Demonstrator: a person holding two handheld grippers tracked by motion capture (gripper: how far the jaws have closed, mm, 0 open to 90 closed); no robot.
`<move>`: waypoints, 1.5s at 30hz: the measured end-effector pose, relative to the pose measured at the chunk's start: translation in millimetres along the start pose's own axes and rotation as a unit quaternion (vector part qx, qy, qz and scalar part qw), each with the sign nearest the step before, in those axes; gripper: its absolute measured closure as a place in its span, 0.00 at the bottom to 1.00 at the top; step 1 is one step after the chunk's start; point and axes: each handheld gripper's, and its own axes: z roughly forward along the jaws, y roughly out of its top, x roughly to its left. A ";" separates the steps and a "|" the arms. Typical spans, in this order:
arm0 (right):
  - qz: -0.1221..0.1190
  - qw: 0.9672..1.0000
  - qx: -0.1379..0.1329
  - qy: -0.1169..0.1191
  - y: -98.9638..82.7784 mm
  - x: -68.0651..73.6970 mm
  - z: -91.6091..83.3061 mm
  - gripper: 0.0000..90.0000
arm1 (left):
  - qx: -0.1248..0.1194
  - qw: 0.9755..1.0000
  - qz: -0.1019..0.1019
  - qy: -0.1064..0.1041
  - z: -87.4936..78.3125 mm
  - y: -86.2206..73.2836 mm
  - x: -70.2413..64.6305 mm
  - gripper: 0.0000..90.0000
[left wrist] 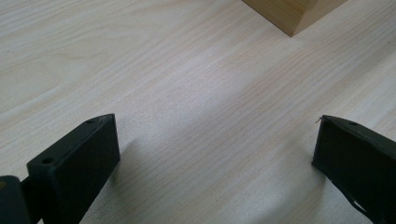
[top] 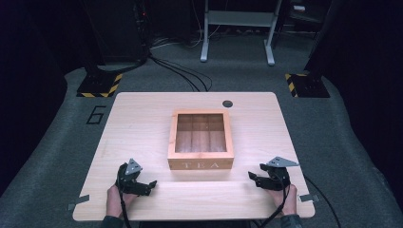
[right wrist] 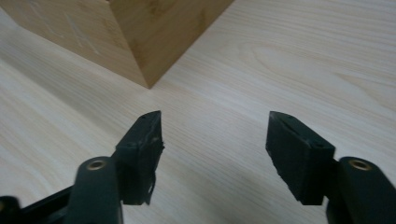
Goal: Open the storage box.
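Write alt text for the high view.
A wooden tea box with a clear lid sits mid-table. At the near edge, a person's hands hold the left tongs and right tongs, both open and empty, flanking it.

matt wooden tea box (top: 200, 164), table (top: 142, 123)

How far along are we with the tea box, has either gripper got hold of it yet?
Nothing looks done yet: the tea box sits shut in the middle of the table, untouched. In hand: the left gripper and right gripper rest near the table's front edge, either side of the box, jaws apart with nothing between them. Left: reaching the box and handling it, likely opening its lid.
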 end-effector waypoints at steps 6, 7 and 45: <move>-0.008 1.000 -0.004 0.021 8.2 6.5 6.4 0.64 | 0.000 1.000 0.001 0.000 -0.1 0.0 0.1 0.00; -0.010 1.000 -0.005 0.024 9.4 8.0 7.4 0.68 | 0.000 1.000 0.001 0.000 -0.1 0.0 0.1 0.00; -0.037 0.995 -0.043 0.080 43.5 31.5 25.4 1.00 | -0.001 1.000 0.000 0.001 0.1 0.1 0.0 0.00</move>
